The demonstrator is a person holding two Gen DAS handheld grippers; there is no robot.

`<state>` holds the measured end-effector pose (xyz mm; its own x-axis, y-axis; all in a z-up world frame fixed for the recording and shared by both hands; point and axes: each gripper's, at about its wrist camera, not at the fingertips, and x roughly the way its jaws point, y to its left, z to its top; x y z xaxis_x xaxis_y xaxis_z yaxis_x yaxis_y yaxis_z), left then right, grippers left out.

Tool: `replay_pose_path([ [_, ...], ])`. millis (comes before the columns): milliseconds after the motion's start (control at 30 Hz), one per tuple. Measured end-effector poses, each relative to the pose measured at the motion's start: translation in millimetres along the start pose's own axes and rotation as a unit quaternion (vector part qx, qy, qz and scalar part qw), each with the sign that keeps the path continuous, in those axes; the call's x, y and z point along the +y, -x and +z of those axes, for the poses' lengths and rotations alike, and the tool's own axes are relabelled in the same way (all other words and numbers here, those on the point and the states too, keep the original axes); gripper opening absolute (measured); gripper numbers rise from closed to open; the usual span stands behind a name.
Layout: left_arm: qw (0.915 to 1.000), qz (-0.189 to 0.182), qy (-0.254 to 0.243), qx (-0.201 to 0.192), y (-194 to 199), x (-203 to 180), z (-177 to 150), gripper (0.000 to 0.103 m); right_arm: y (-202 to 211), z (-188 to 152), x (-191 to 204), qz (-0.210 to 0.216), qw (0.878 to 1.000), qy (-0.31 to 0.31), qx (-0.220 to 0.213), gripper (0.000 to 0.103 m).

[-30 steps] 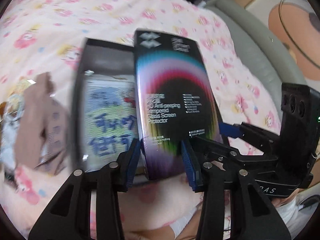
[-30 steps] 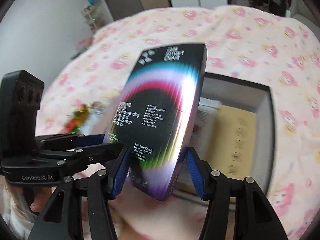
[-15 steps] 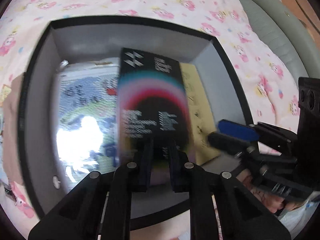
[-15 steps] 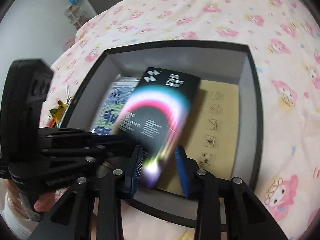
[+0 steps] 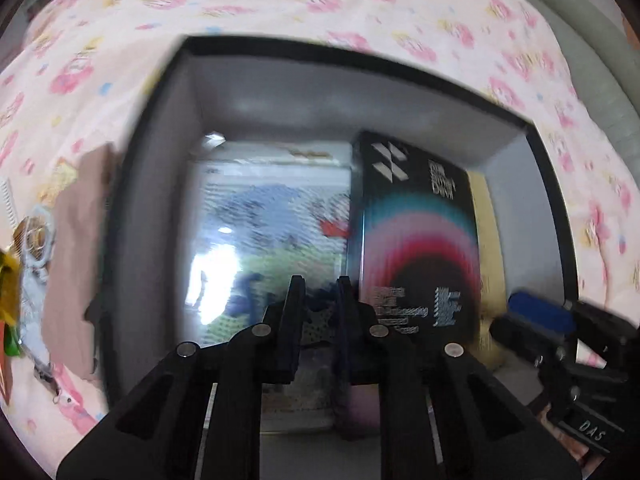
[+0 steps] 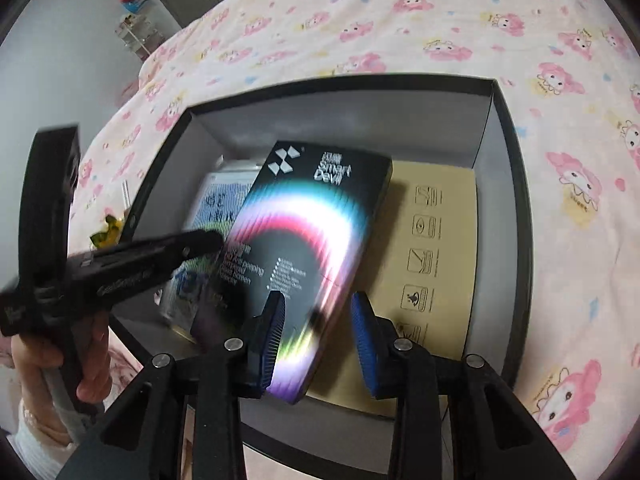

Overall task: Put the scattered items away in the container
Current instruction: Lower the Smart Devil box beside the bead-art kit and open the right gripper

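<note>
Half a second ago your left gripper (image 5: 318, 300) pinched the black screen-protector box with the rainbow arc (image 6: 304, 256); now its fingers are nearly pressed together on nothing, and the box lies beside them inside the black open-top container with grey walls (image 6: 496, 128). Your right gripper (image 6: 318, 336) has its blue-padded fingers spread, the box's lower end between them with a gap on both sides.

In the right wrist view the box lies tilted at centre frame, across a glossy flat packet with blue characters (image 6: 218, 208) on its left and a tan cardboard box printed with icons (image 6: 436, 240) on its right.

Risk: if you draw either gripper back carelessly, a finger could catch the box's raised near end and drag it toward the container rim. Scattered items remain on the pink cartoon-print bedsheet (image 5: 120, 40) at the left edge of the left wrist view, including a brown flat piece (image 5: 76, 280).

Legible writing: "Smart Devil" at the box's top, "Screen" lower down; the left gripper's body reads roughly "GenRobot".
</note>
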<state>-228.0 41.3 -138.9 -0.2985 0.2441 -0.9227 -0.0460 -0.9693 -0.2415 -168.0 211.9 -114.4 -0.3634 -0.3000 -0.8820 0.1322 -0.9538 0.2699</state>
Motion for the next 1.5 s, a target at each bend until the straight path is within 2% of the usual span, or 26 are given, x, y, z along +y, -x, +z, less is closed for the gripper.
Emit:
replay_pose_path([
  [67, 0.9982, -0.055, -0.009, 0.023, -8, -8, -2, 0.013, 4, 1, -1, -0.027, 1.000, 0.005, -0.015, 0.031],
  [133, 0.9942, -0.099, -0.022, 0.036, -10, -17, -4, 0.013, 3, 1, -4, -0.030, 0.999, 0.003, -0.020, 0.031],
  [167, 0.9942, -0.099, -0.028, 0.031, -8, -20, -4, 0.014, 3, 1, -6, -0.024, 1.000, -0.002, -0.019, 0.031],
  [267, 0.9978, -0.057, -0.033, 0.008, 0, -14, 3, 0.014, -2, 5, -11, -0.010, 1.000, -0.007, -0.006, 0.031],
  [400, 0.9983, -0.045, -0.033, 0.020, -6, -6, 15, 0.014, -11, 21, 5, 0.008, 0.999, 0.037, 0.012, 0.031],
  [500, 0.9983, -0.034, -0.044, 0.019, -11, -6, 18, 0.014, -36, 30, 17, 0.038, 0.997, 0.052, 0.053, 0.031],
  [600, 0.9984, -0.026, -0.050, 0.007, -12, 3, 20, 0.016, -45, 33, 20, 0.021, 0.997, 0.063, 0.045, 0.032],
  [700, 0.9986, -0.040, -0.032, 0.013, -17, 10, 21, 0.016, -46, 34, 13, -0.022, 0.998, 0.045, 0.030, 0.032],
  [733, 0.9985, -0.043, -0.032, 0.012, -16, 10, 22, 0.016, -47, 34, 11, -0.052, 0.997, 0.049, 0.026, 0.037],
  [767, 0.9983, -0.045, -0.036, 0.010, -15, 9, 21, 0.017, -47, 34, 9, -0.063, 0.997, 0.049, 0.024, 0.041],
  [900, 0.9979, -0.053, -0.036, 0.008, -12, 9, 18, 0.019, -40, 34, 4, -0.052, 0.998, 0.024, 0.030, 0.042],
  [967, 0.9980, -0.052, -0.033, 0.008, -12, 10, 19, 0.019, -36, 33, 15, -0.002, 0.999, 0.044, 0.024, 0.042],
  [1000, 0.9983, -0.047, -0.033, 0.006, -12, 10, 19, 0.019, -37, 33, 22, 0.009, 0.998, 0.062, 0.025, 0.042],
  [1033, 0.9987, -0.040, -0.032, 0.004, -12, 10, 20, 0.019, -41, 33, 28, 0.001, 0.997, 0.075, 0.032, 0.042],
  [1100, 0.9989, -0.037, -0.028, 0.003, -6, 14, 16, 0.019, -47, 33, 34, -0.046, 0.994, 0.095, 0.035, 0.043],
  [1133, 0.9988, -0.041, -0.027, 0.002, -5, 16, 15, 0.019, -48, 33, 31, -0.078, 0.992, 0.091, 0.037, 0.043],
  [1200, 0.9986, -0.044, -0.030, 0.001, -3, 19, 13, 0.019, -47, 31, 16, -0.106, 0.991, 0.075, 0.040, 0.044],
  [1300, 0.9986, -0.044, -0.025, 0.015, 1, 23, 14, 0.019, -49, 33, -2, -0.109, 0.991, 0.038, 0.068, 0.044],
  [1400, 0.9978, -0.057, -0.031, 0.012, 6, 17, 38, 0.021, -37, 49, 1, -0.056, 0.996, 0.046, 0.053, 0.044],
  [1500, 0.9992, -0.024, -0.033, 0.003, 1, 16, 67, 0.024, -36, 79, -8, -0.052, 0.997, 0.038, 0.037, 0.044],
])
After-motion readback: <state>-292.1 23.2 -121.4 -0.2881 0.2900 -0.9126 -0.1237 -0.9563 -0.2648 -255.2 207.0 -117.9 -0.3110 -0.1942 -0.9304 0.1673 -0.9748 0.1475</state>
